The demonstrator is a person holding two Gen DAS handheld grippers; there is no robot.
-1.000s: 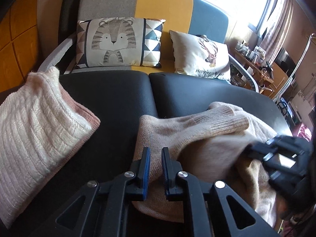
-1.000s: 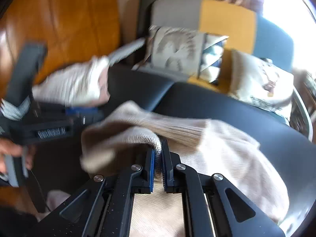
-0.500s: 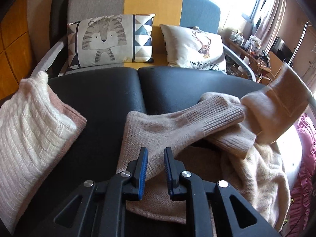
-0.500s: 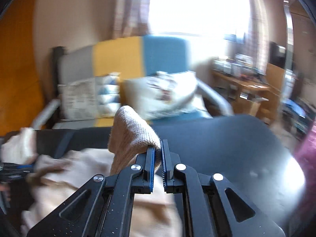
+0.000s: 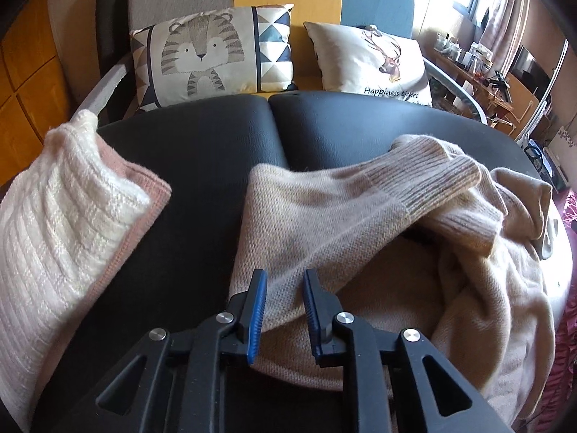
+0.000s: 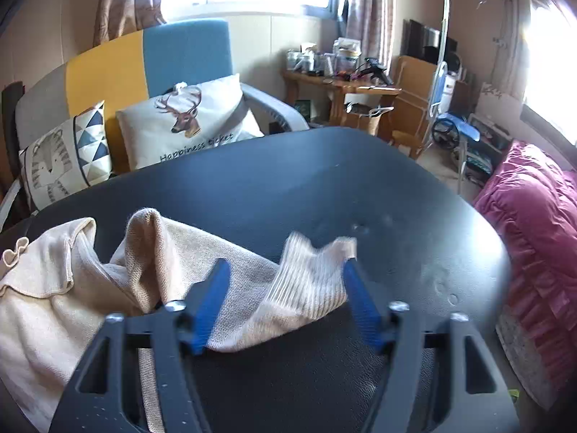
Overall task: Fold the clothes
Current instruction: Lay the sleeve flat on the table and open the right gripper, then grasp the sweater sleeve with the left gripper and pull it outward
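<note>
Right gripper [image 6: 285, 306] jaws opening wide, ribbed sleeve cuff [image 6: 313, 281] just released onto counter [image 6: 360, 187]. Left gripper [image 5: 285, 306] jaws opening, clear of beige sweater [image 5: 324, 223]. Sleeve laid out; folding next.

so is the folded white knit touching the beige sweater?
Apart. The left wrist view shows a strip of bare black table between the white knit and the beige sweater.

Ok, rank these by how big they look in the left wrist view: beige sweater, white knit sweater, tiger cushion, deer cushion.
1. beige sweater, fills most of the lower right.
2. white knit sweater, though the frame edge cuts it off.
3-4. tiger cushion and deer cushion look alike in size; both sit farther from the camera, so not ranked.
</note>
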